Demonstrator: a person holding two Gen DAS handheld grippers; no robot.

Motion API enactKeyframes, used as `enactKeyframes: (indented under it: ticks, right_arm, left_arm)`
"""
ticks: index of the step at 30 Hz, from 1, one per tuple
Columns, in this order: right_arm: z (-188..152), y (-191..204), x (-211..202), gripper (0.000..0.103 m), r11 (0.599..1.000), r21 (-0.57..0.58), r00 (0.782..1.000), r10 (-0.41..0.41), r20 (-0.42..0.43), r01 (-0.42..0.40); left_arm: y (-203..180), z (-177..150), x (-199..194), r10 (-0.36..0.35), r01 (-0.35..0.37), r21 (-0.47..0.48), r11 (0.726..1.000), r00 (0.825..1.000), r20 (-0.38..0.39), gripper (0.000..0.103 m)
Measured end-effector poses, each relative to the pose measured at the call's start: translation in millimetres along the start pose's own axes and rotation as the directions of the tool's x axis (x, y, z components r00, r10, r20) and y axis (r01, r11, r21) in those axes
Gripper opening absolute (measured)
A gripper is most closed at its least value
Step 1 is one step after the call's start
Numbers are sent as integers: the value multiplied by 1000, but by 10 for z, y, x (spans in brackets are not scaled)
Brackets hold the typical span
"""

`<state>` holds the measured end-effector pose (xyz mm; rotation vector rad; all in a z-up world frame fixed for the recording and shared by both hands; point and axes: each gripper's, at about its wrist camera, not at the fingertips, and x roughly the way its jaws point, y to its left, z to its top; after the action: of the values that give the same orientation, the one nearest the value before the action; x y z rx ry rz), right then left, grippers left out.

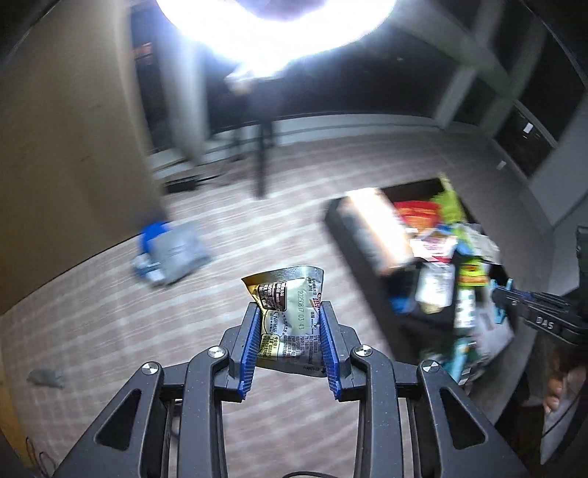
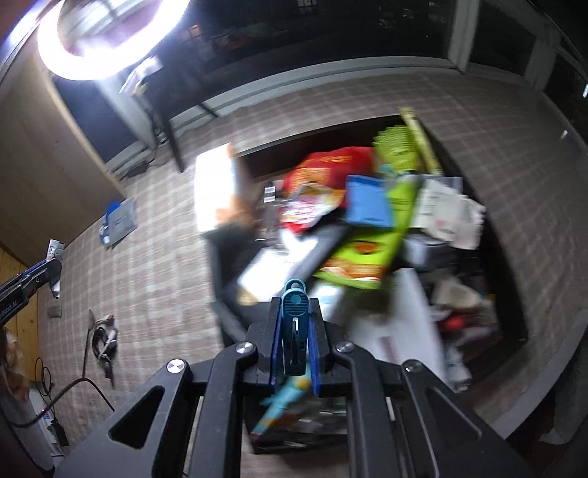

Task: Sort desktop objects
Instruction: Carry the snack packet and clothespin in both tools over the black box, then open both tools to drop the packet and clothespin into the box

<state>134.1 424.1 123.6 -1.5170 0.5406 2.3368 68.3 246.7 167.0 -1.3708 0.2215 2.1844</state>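
Above floor, left gripper gripping sachet

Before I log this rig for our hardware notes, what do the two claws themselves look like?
Both are alike: the left claw and right claw have matte black angular linkage arms with triangular cut-outs, silver round pivot screws, and blue ribbed finger pads. White lettering reading "DAS" marks the right claw's side, seen from the left wrist view.

We have the table right of centre on the carpet, packets piled on it. Bag lies on the floor left of the table; ring light overhead behind.
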Motion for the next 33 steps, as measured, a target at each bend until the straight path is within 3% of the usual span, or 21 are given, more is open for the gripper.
enactKeyframes:
  ticks: [1, 3, 4, 15, 23, 25, 27, 28, 30, 33]
  right_arm:
    - [10, -114, -42, 12, 1000, 4, 1000, -8, 4, 8]
    - [25, -340, -118, 12, 1000, 12, 1000, -19, 7, 19]
    - [37, -422, -146, 12, 1000, 14, 1000, -23, 6, 23]
    - [77, -1295, -176, 12, 997, 60, 999, -49, -7, 50]
    - [114, -1509, -153, 12, 997, 62, 999, -35, -12, 36]
    - [129, -1525, -141, 12, 998, 58, 999, -35, -13, 35]
    - [155, -1522, -129, 14, 999, 45, 1000, -25, -16, 26]
    - [161, -1516, -127, 17, 999, 40, 1000, -24, -19, 25]
    - [179, -1520, -128, 39, 998, 44, 999, -34, -28, 35]
    - [205, -1523, -159, 43, 999, 50, 1000, -21, -11, 22]
  left_arm:
    - [-93, 57, 12, -15, 15, 18, 1000, 1000, -2, 29]
    - [-164, 534, 116, -32, 32, 42, 999, 999, -9, 29]
    - [-311, 574, 164, -40, 41, 57, 998, 999, -12, 29]
    - [-1415, 671, 483, -99, 109, 175, 978, 993, -64, 29]
    - [-1780, 700, 648, -95, 109, 211, 971, 993, -73, 30]
    - [-1851, 723, 678, -110, 123, 216, 969, 991, -74, 35]
    - [-1893, 726, 716, -113, 130, 218, 967, 990, -88, 64]
    - [-1901, 727, 722, -105, 120, 215, 969, 991, -81, 64]
    - [-1892, 732, 720, -79, 91, 216, 972, 995, -62, 64]
    - [-1858, 722, 733, -82, 97, 216, 971, 994, -77, 64]
